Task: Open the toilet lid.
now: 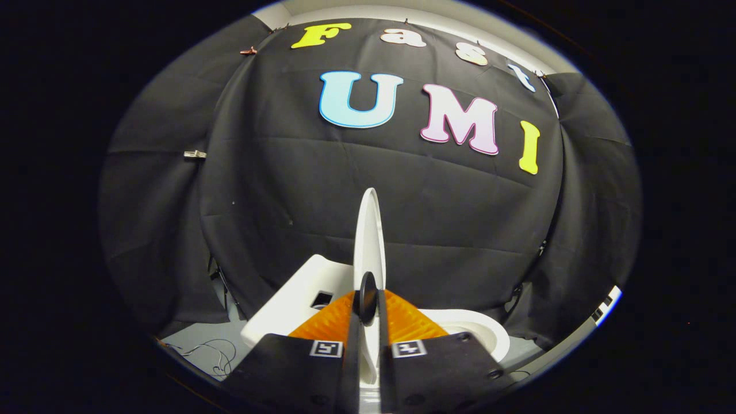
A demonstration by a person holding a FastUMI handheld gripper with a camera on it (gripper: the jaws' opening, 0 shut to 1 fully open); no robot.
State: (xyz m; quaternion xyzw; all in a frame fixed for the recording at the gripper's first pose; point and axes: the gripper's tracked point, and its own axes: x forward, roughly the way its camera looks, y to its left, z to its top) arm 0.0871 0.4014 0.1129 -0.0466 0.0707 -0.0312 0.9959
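Observation:
The white toilet lid (368,236) stands raised and edge-on, rising straight up from between my fingers. My gripper (368,307) is shut on the lid's lower edge, one finger pressing each face. To the left of the lid lies the white tank top (287,305) with a dark rectangular opening. The white bowl rim (489,333) curves out to the right, beyond the fingers.
Black cloth walls close the booth behind and on both sides. Thin cables (213,351) lie on the grey floor (195,339) at the left. A pale strip of booth edge (604,307) runs along the right.

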